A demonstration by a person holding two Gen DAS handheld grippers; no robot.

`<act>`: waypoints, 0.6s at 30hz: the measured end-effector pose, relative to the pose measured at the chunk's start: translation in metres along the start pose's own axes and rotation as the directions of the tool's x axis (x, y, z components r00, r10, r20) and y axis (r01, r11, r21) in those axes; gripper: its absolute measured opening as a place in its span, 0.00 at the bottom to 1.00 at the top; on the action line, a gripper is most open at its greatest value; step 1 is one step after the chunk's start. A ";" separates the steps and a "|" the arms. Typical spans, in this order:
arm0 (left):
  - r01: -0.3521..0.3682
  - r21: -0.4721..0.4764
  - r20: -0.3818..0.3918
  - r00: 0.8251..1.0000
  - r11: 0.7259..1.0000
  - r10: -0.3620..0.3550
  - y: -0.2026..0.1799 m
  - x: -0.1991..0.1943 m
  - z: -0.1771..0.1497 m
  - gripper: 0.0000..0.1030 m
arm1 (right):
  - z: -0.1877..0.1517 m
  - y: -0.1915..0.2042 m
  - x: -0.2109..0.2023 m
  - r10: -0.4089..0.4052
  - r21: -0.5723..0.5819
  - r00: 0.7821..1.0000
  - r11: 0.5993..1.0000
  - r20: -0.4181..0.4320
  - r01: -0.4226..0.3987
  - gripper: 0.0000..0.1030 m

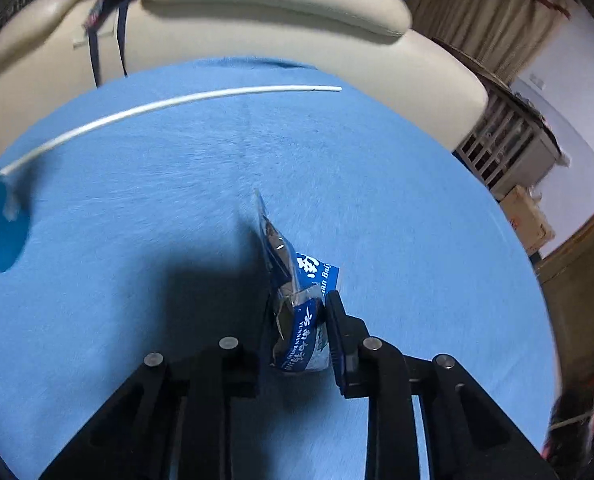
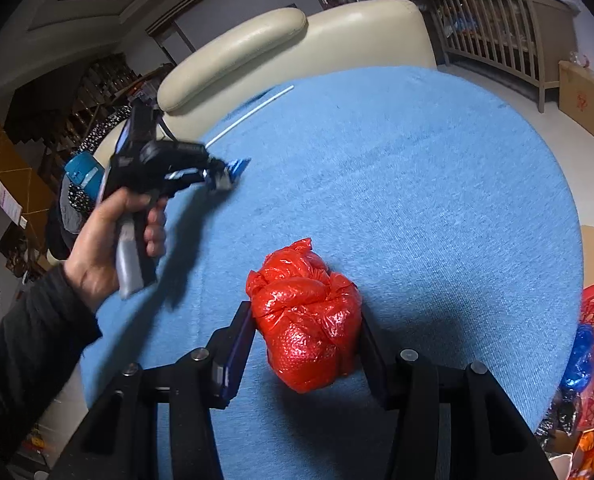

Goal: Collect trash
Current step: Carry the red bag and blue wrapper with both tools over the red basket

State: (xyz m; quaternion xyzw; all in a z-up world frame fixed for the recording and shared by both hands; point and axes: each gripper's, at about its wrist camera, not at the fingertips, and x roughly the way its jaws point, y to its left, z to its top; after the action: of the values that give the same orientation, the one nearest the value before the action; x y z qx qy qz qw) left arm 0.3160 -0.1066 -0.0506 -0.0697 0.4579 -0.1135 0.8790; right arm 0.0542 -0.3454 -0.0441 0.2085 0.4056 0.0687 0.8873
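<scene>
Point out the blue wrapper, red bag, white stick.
blue wrapper (image 1: 303,312), left wrist view, crumpled printed middle.
red bag (image 2: 309,320), right wrist view, bulging centre.
white stick (image 1: 177,100), left wrist view, mid-length.

Bench (image 2: 437,200) covered in matt, fuzzy blue cloth; red bag (image 2: 309,320) of glossy, crinkled plastic film; blue wrapper (image 1: 297,300) of shiny printed foil; tongs of matt black plastic.

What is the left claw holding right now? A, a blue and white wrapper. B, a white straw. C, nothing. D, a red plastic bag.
A: the left claw is shut on the blue and white wrapper, while the red bag sits in the right claw and the straw lies apart on the blue cloth.
</scene>
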 end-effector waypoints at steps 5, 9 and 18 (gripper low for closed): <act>-0.086 0.093 0.050 0.995 0.992 0.082 0.001 -0.050 -0.040 0.26 | -0.010 0.017 -0.011 0.038 -0.019 0.999 0.999 0.023 -0.037 0.51; -0.143 0.131 0.076 0.988 0.981 0.134 0.000 -0.085 -0.082 0.26 | -0.021 0.031 -0.016 0.063 -0.037 0.998 0.997 0.030 -0.062 0.51; -0.195 0.142 0.092 0.979 0.971 0.183 0.004 -0.140 -0.165 0.26 | -0.058 0.056 -0.044 0.097 -0.067 0.993 0.993 0.071 -0.092 0.51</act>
State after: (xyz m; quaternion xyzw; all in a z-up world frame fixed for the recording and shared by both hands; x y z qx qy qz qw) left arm 0.1036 -0.0684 -0.0348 0.0363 0.4180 -0.0609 0.9057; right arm -0.0156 -0.2894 -0.0236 0.2015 0.3599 0.1158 0.9036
